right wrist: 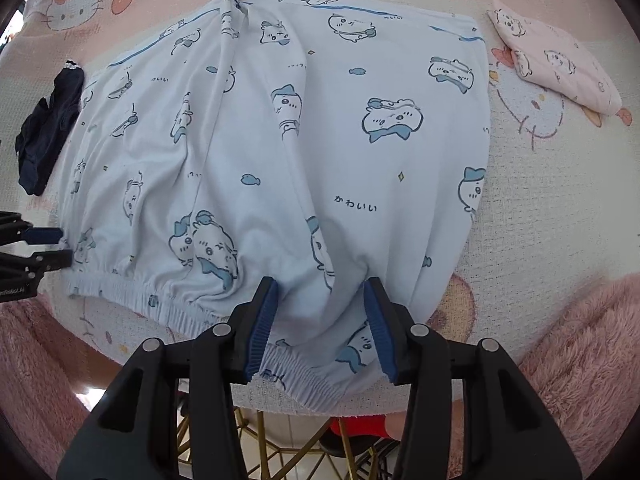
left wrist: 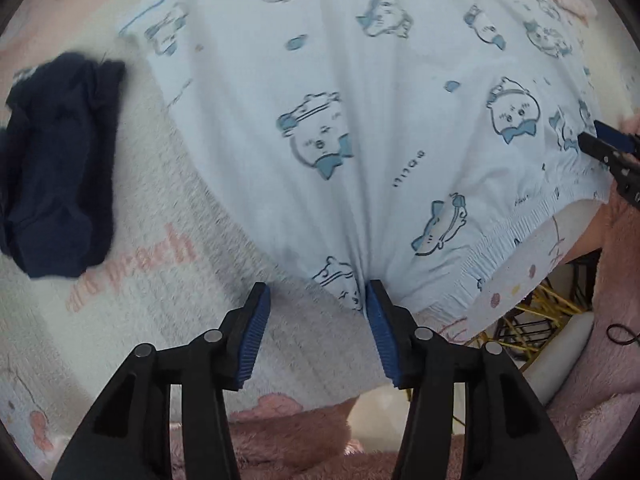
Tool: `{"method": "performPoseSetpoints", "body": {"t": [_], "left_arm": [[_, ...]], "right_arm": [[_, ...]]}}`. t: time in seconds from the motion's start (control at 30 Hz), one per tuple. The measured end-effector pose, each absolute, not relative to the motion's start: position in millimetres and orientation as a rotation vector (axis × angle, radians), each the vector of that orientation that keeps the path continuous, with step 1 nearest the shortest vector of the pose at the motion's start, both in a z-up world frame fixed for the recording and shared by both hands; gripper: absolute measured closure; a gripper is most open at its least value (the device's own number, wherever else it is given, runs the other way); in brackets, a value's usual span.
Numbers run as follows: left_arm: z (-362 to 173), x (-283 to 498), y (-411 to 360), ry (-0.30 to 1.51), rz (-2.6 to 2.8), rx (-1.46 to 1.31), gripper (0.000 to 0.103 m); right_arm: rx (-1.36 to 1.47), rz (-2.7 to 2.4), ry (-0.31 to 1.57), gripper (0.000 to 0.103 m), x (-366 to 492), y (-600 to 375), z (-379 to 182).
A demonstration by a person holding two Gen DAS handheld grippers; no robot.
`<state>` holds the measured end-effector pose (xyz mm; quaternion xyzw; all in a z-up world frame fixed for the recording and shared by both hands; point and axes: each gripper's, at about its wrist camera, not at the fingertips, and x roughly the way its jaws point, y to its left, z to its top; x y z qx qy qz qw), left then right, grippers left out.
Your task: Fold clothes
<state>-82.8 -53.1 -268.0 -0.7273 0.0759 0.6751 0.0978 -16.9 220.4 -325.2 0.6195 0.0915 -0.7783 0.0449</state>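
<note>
1. The pale blue shorts (right wrist: 280, 152) lie spread flat over the middle of the blanket-covered table (right wrist: 540, 208). Their elastic waistband (right wrist: 168, 304) runs along the near edge, the leg hems toward the far edge.
2. Judging by how they lie, they have been laid out but not yet folded. One long ridge of bunched cloth runs from the far hem toward the waistband, and the side by the left gripper is wrinkled.
3. A pink garment (right wrist: 556, 60) sits near the far right corner, already folded small, so that piece looks done. A dark garment (left wrist: 56, 164) lies crumpled near the left edge, apparently still to be folded.
4. The left gripper (left wrist: 316, 304) points straight down at the waistband's left end. Its jaws stand apart: one pad (left wrist: 378, 312) touches a pinched pleat of cloth, the other is over bare blanket. Nothing is clamped.
5. The right gripper (right wrist: 320, 304) points steeply down over the waistband nearer the right end. Its jaws straddle a hump of cloth just behind the elastic. They stand part open; whether the pads press on the cloth I cannot tell.
6. Both hands are thus stationed along the near edge, well apart.
</note>
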Motion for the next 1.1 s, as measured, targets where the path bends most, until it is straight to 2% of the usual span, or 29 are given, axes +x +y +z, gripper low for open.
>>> {"method": "performPoseSetpoints", "body": {"t": [0.13,0.17,0.33,0.43,0.5,0.57,0.63,0.7,0.77,0.87,0.97,1.03,1.1], "left_arm": [[-226.4,-96.3,-49.4,0.020,2.138,-1.994,0.051],[-217.9,-99.8,-47.0,-0.021,2.161,-1.958,0.051],[-253.4,-102.5,-2.6,0.131,2.012,-2.033,0.051],[-261.5,-83.6,-23.4,0.096,2.023,-2.080,0.051],[-261.1,-71.3,-42.5,0.048,2.051,-2.103,0.051],[-257.5,-63.0,-62.5,0.101,2.099,-2.204,0.051],[-246.4,-57.5,-76.9,-0.022,2.136,-2.179,0.051],[-231.6,-55.1,-80.8,-0.240,2.158,-2.063,0.051],[-224.6,-55.5,-69.8,-0.272,2.196,-1.981,0.051],[-236.2,-66.2,-47.5,-0.255,2.193,-1.963,0.051],[-272.6,-72.2,-19.5,-0.118,2.154,-2.060,0.051],[-268.1,-67.0,-20.2,-0.085,2.186,-2.030,0.051],[-265.1,-62.8,-34.1,-0.185,2.235,-2.061,0.051]], "right_arm": [[1.819,-2.446,0.580,0.056,-11.6,193.8,-326.6],[1.804,-2.450,0.603,0.056,-10.7,189.7,-326.1],[1.841,-2.409,0.411,0.056,-21.1,166.5,-339.9],[1.911,-2.367,0.077,0.055,-24.6,203.1,-342.2],[1.931,-2.341,-0.059,0.055,-31.3,211.9,-341.9],[1.940,-2.338,-0.034,0.054,-34.1,206.0,-342.5],[1.931,-2.352,0.080,0.051,-33.9,191.4,-343.5],[1.919,-2.369,0.150,0.051,-33.1,180.7,-343.0],[1.909,-2.386,0.183,0.052,-32.2,173.2,-341.6],[1.925,-2.371,0.107,0.053,-30.4,173.0,-336.9],[1.931,-2.373,0.040,0.053,-28.3,173.5,-329.8],[1.972,-2.351,0.008,0.053,-27.7,174.3,-333.7],[2.031,-2.328,0.017,0.053,-29.4,174.0,-341.9]]}}
